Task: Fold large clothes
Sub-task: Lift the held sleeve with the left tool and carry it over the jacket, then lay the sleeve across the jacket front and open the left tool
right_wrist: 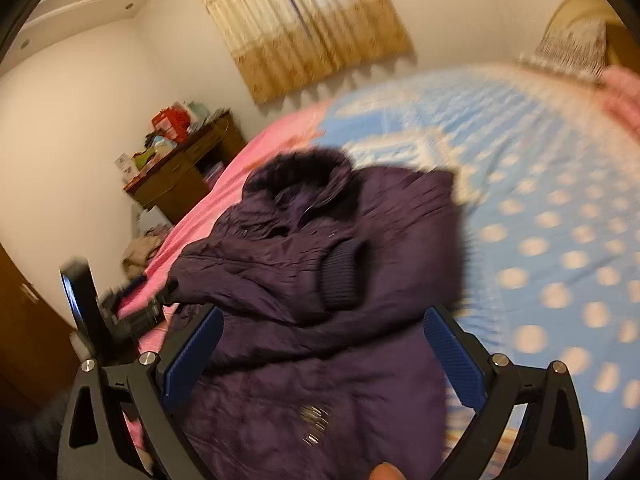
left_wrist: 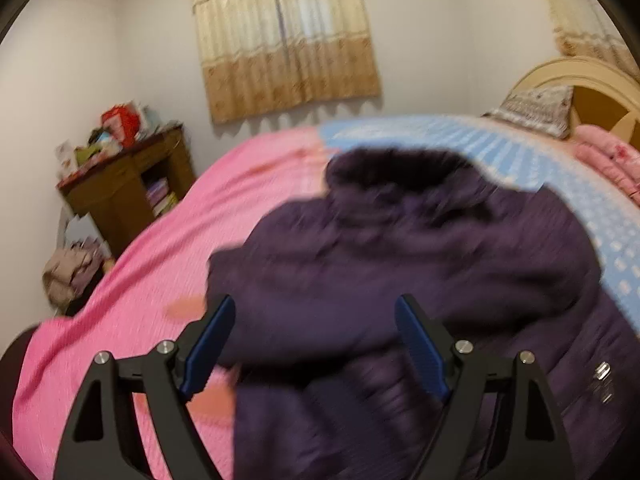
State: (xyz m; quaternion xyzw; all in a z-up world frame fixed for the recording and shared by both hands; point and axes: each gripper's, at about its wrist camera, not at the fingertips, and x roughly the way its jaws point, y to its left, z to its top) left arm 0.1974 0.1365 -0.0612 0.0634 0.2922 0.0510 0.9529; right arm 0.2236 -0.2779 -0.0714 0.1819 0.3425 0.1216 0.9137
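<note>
Jacket: 1 dark purple padded jacket [right_wrist: 320, 264] lies on the bed, straddling the line where the pink cover meets the blue one; its dark fuzzy collar [right_wrist: 296, 172] points toward the far wall.
Sleeve: 1 ribbed cuff [right_wrist: 340, 276] rests folded across the jacket's chest.
Trim: a small cluster of silvery metal pieces [right_wrist: 316, 420] sits low on the jacket front.
Left gripper [left_wrist: 316, 312]: its 2 blue-padded fingers [left_wrist: 212, 340] stand wide apart above the jacket's near edge, no cloth pinched between them; in the right wrist view it shows as a blurred dark shape at the bed's left edge.
Right gripper [right_wrist: 324, 320]: 2 blue pads spread wide over the jacket's lower front, gripping nothing.
Bed covers: 1 pink cover [left_wrist: 132, 280] on the left, 1 blue cover with pale dots [right_wrist: 552, 240] on the right.
Head of bed: 1 patterned pillow [left_wrist: 536, 108] leans on the cream headboard [left_wrist: 576, 76], with pink bedding [left_wrist: 608, 160] bunched beside it.
Beside the bed: 1 brown wooden cabinet [left_wrist: 120, 196] crowded with small items, including 1 red package [left_wrist: 120, 120]; a heap of pale cloth [left_wrist: 68, 276] lies below it.
Wall: 1 beige patterned curtain [left_wrist: 284, 36] hangs behind the bed.
Blur: both views are smeared, so fine detail cannot be told.
</note>
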